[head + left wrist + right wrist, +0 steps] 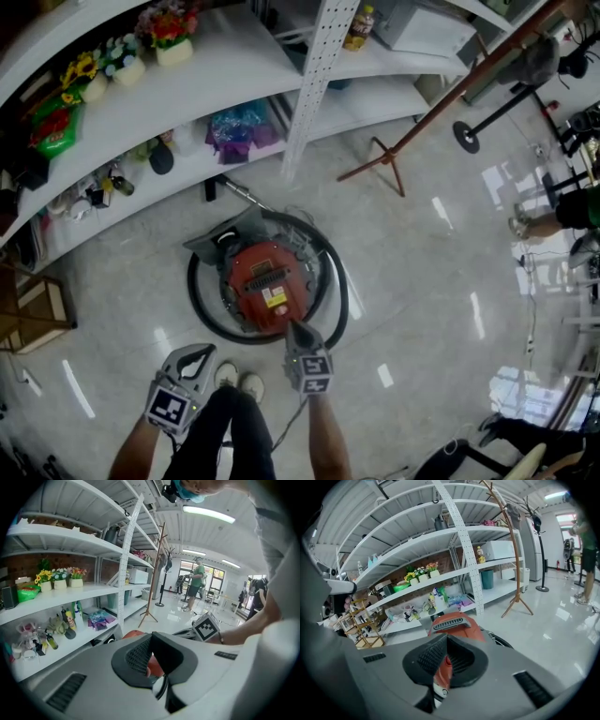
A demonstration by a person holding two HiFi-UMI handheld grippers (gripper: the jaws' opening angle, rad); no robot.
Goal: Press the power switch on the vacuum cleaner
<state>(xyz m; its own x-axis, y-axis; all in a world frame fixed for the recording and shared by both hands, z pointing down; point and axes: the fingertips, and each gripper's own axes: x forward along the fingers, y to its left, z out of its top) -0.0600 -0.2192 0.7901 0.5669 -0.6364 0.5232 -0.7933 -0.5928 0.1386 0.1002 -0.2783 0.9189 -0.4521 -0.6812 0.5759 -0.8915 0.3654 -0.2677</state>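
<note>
A round red vacuum cleaner [265,284] sits on the glossy floor, ringed by its black hose [337,291]. My right gripper [297,330] is shut, and its pointed tip reaches the vacuum's near edge; whether it touches is not clear. In the right gripper view the shut gripper [446,638] points at the red body [452,623] with its grey grille. My left gripper [202,352] is also shut and empty, held back to the left of the vacuum. The left gripper view shows that gripper [151,635] with a bit of the red vacuum [134,633] behind it.
White shelves [216,84] with flower pots, bottles and bags curve behind the vacuum. A wooden coat stand [386,159] leans at the right, a wooden rack [33,314] stands at the left. A person in green [198,581] stands far off. White shoes [239,380] are just behind the vacuum.
</note>
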